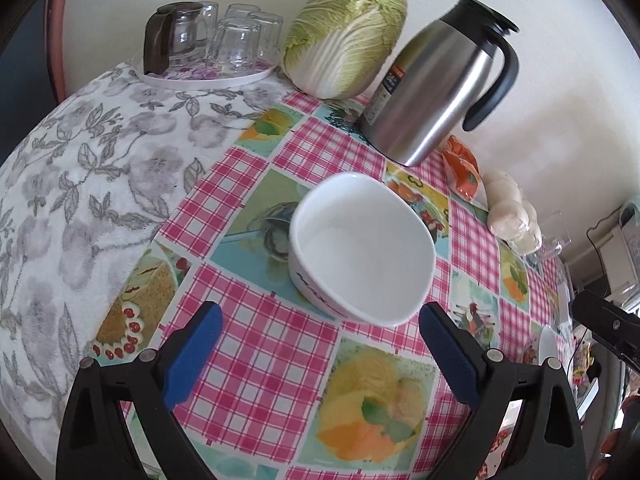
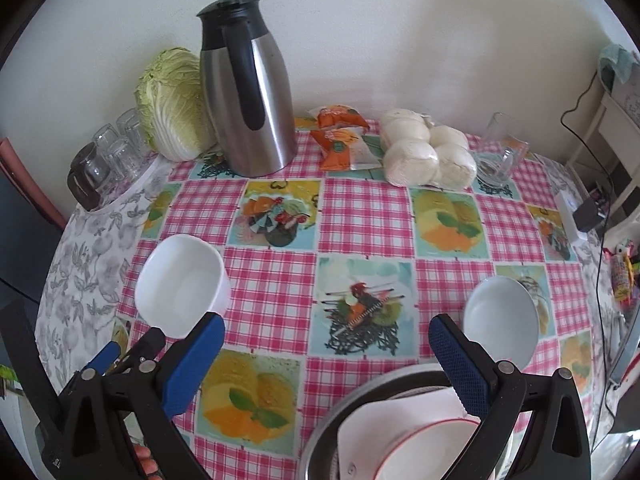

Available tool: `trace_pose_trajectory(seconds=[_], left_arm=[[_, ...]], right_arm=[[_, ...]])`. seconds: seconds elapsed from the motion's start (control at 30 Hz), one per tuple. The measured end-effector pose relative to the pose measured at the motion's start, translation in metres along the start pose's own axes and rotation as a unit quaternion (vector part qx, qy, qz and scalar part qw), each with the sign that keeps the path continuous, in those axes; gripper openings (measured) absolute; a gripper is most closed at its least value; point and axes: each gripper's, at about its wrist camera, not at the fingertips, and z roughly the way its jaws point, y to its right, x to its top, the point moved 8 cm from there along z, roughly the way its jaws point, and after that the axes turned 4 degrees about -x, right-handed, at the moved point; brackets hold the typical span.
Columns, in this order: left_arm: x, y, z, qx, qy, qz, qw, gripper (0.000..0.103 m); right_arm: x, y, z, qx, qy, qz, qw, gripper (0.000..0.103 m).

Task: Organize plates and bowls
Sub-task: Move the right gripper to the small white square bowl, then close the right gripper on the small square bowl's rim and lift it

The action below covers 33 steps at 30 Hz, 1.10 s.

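White glazed squarish bowl (image 1: 362, 250) sits on the checked tabletop (image 1: 256, 344) at twelve o'clock from the left gripper (image 1: 320, 354), jaws wide and empty, likely lined up to grab it. The right gripper (image 2: 326, 364), equally open, hovers over stacked dishes (image 2: 400, 436).

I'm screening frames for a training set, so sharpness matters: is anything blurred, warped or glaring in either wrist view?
Left wrist view: the white bowl looks slightly soft, the steel jug leans from fisheye warp, and the corners are black. Right wrist view: mostly sharp, soft daylight with weak shadows, mild sheen on the jug, and the checked tablecloth bulges toward the edges.
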Motion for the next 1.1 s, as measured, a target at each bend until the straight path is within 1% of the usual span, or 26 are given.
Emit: trace_pose_trajectory(seconds=[0.17,0.3,0.47,0.6,0.73,0.8,0.87,0.93,1.0,1.03,1.1], left_arm=[[0.009,-0.009,-0.001,-0.007,0.017,-0.026,0.9995,0.099],[0.017,-0.017,0.006,-0.012,0.022,-0.045,0.9987,0.099],[0.020,-0.036,0.021,-0.009,0.010,-0.075,0.9971,0.099],[0.020,-0.045,0.031,-0.012,-0.001,-0.085,0.9963,0.099],[0.020,-0.050,0.034,-0.030,-0.002,-0.108,0.9937,0.099],[0.020,-0.049,0.034,-0.041,0.000,-0.109,0.9932,0.099],[0.020,-0.047,0.035,-0.039,0.001,-0.106,0.9936,0.098],[0.021,-0.045,0.036,-0.042,0.000,-0.107,0.9933,0.098],[0.020,-0.044,0.037,-0.049,-0.002,-0.107,0.9930,0.098],[0.020,-0.043,0.038,-0.051,-0.003,-0.106,0.9931,0.097],[0.020,-0.042,0.038,-0.053,-0.003,-0.104,0.9932,0.095]], right_arm=[[0.009,-0.021,0.009,-0.002,0.009,-0.015,1.000,0.103],[0.015,-0.034,0.023,0.002,0.014,-0.025,1.000,0.103],[0.019,-0.045,0.046,0.002,0.005,-0.025,1.000,0.103],[0.017,-0.055,0.066,0.006,-0.007,-0.034,0.999,0.103],[0.016,-0.066,0.082,0.009,-0.016,-0.039,0.999,0.103],[0.016,-0.070,0.087,0.006,-0.018,-0.043,0.999,0.102],[0.015,-0.074,0.091,-0.001,-0.019,-0.048,0.999,0.101],[0.014,-0.077,0.095,-0.003,-0.021,-0.048,0.999,0.097],[0.013,-0.079,0.100,0.000,-0.025,-0.043,0.999,0.086],[0.012,-0.080,0.102,0.001,-0.028,-0.039,0.999,0.084],[0.011,-0.082,0.107,0.009,-0.032,-0.029,0.999,0.075]])
